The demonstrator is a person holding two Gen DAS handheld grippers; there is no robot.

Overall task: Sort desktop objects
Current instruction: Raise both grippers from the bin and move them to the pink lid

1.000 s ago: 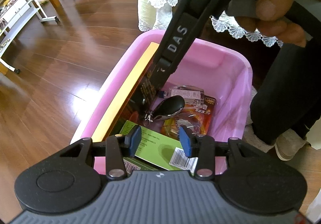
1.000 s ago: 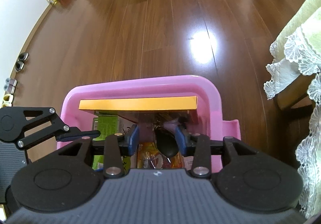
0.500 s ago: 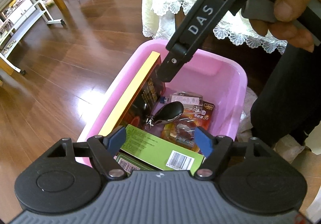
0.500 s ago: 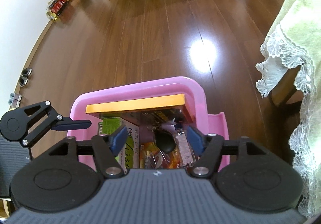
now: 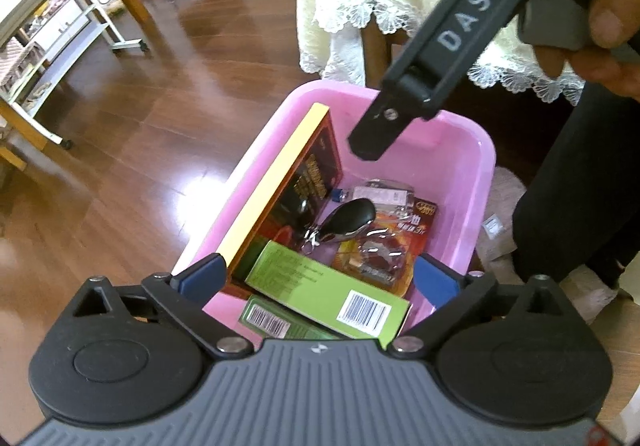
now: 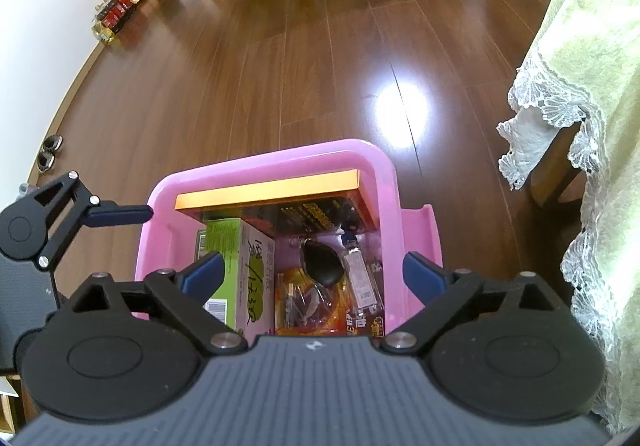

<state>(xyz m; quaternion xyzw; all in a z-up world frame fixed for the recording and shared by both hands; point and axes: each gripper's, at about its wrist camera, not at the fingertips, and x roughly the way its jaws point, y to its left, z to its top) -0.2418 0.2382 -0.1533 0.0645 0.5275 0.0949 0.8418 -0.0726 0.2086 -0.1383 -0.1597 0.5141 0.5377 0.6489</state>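
Bin (image 5: 476,150), pink, sits on the wooden floor (image 6: 280,66) and serves as the landmark here: both tools hang above it with nothing in them. The left gripper (image 5: 318,280) has its fingers spread wide over the near rim, and the right gripper (image 6: 314,274) likewise holds its fingers wide apart over the bin's middle, empty. Inside the bin, an orange-edged box (image 5: 280,186) stands on edge against one long wall, a green box (image 5: 320,286) lies tilted at the end nearest the left gripper with another green carton under it, and a black key fob (image 6: 322,264) rests on top of an orange blister pack (image 5: 400,230) at the bin's centre, a small clear packet (image 6: 360,278) just beside it. Judging by that pile, much of the sorting looks done. A cloth-draped desk (image 6: 592,46) stands near the bin, but its top is out of sight, so I cannot tell what remains to collect.
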